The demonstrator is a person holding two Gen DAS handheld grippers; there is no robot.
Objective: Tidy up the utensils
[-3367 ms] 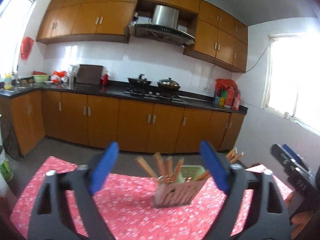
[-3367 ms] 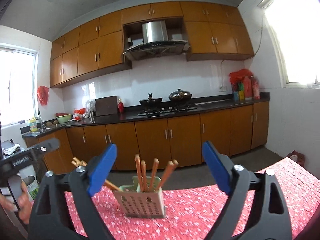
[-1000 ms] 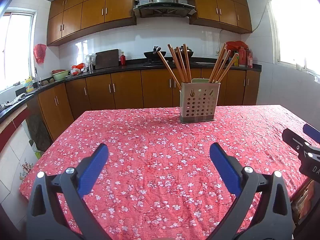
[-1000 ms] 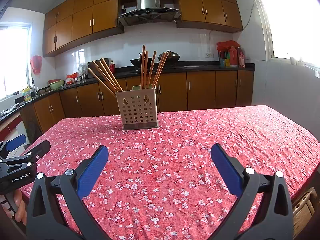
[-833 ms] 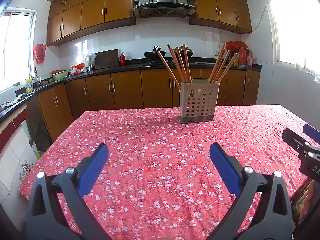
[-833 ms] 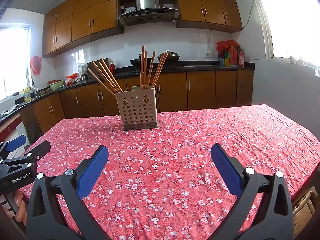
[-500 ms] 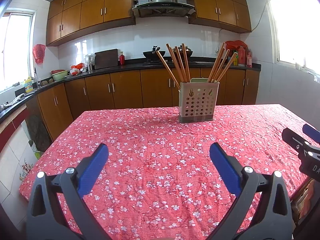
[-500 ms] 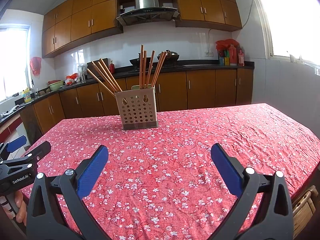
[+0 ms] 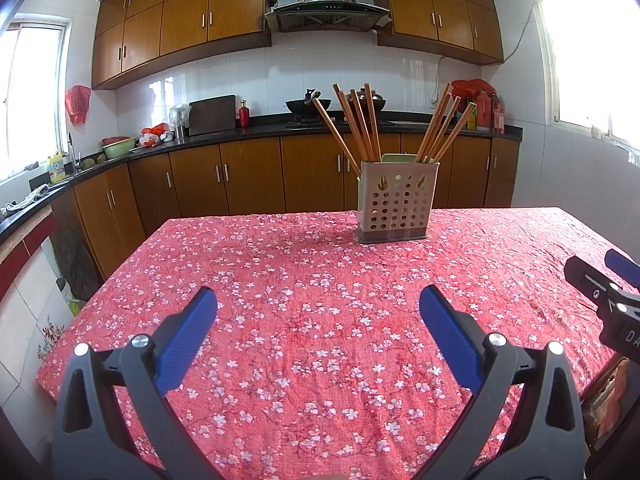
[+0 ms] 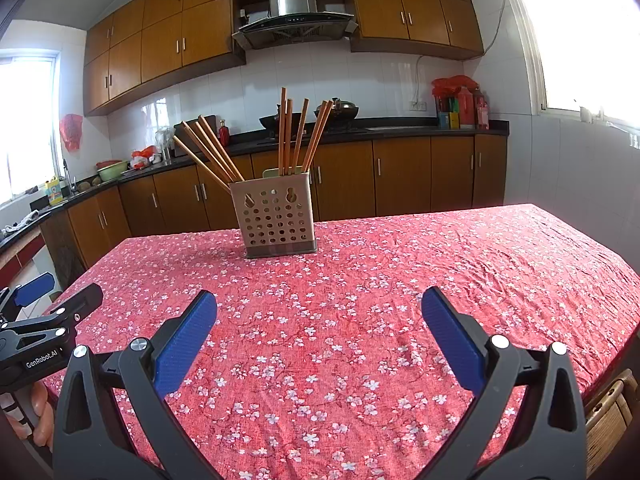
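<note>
Floral red cloth point(image 9: 320, 320); perforated square holder point(image 9: 396, 208), wooden chopsticks point(image 9: 356, 124).

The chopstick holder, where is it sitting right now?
The chopstick holder stands upright on the red flowered tablecloth near the table's far edge, right of centre in the left wrist view and left of centre in the right wrist view, chopsticks standing in it.

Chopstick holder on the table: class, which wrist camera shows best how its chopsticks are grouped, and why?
The right wrist view: the chopstick holder shows two separate bundles, one leaning left and one nearly upright. The left wrist view also shows two bundles, splayed apart.
</note>
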